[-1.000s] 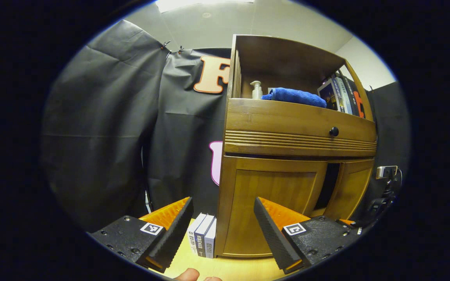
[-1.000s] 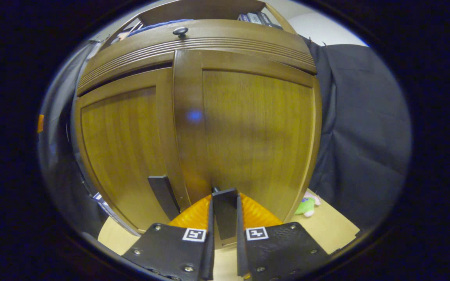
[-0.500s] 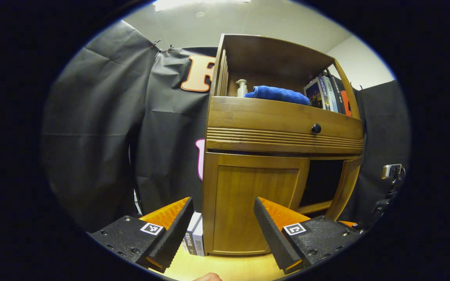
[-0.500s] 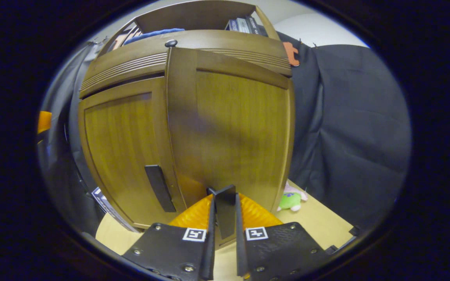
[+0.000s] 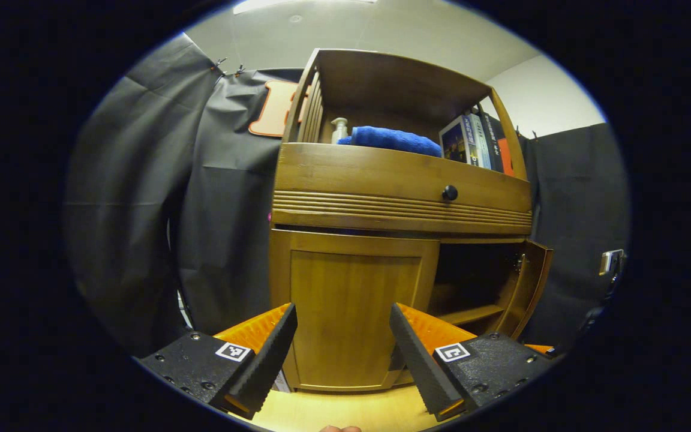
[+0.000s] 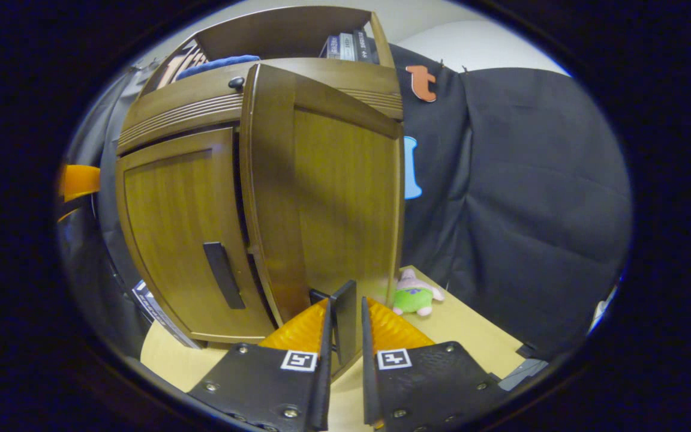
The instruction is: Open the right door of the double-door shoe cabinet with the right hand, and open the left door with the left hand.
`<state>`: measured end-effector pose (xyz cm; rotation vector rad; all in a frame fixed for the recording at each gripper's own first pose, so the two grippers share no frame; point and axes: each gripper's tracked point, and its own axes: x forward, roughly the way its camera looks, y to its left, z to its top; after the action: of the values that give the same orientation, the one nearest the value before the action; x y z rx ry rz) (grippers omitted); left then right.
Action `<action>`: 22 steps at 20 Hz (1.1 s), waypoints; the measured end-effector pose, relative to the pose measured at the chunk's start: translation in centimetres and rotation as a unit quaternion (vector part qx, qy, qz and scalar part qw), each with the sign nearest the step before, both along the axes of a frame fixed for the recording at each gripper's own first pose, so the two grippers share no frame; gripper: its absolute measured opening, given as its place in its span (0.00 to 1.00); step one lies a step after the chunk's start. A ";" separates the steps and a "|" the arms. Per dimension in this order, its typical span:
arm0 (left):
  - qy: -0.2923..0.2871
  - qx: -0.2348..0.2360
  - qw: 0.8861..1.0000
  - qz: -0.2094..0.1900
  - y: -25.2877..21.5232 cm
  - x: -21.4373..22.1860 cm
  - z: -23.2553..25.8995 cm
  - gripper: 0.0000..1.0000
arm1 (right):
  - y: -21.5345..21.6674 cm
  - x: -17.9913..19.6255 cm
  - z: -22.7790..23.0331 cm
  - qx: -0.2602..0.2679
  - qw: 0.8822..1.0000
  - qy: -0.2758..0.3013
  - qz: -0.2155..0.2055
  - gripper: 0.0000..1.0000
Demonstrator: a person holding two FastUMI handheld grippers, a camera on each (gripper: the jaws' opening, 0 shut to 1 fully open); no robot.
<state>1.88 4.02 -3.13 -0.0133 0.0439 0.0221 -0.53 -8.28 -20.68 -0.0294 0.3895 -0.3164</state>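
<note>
The brown wooden shoe cabinet (image 5: 402,198) stands on the pale surface (image 6: 471,327), its right door (image 6: 327,192) swung out and its left door (image 5: 351,312) closed. The right claw (image 6: 344,336) pinches the right door's black handle (image 6: 344,321); the left claw (image 5: 341,348) gapes wide before the left door.

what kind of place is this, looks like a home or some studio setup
Likely a staged recording booth, not a home: black cloth hangs as walls around a lone wooden cabinet on a tabletop. A towel, books and a plush toy look like props.
</note>
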 end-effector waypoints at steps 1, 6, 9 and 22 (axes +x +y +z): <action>0.002 -0.002 1.000 -0.007 -0.6 0.1 -0.1 0.92 | -0.6 -0.5 0.1 -0.001 1.000 -0.001 -0.008 0.22; 0.006 -0.008 0.999 -0.037 -3.4 0.8 -0.5 0.92 | -3.5 -2.5 0.7 -0.008 0.999 0.000 -0.038 0.22; 0.012 -0.009 0.998 -0.054 -5.0 0.9 -0.9 0.96 | -5.0 -3.5 1.0 -0.014 0.998 -0.001 -0.055 0.22; 0.051 -0.006 0.996 -0.067 -7.1 2.2 -4.4 0.96 | -11.3 -6.8 3.0 -0.026 0.995 -0.021 -0.099 0.21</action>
<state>4.06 -3.07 -7.51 -0.0207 0.1469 -0.1112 -7.31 -19.56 -17.69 -0.0363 0.3437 -0.5216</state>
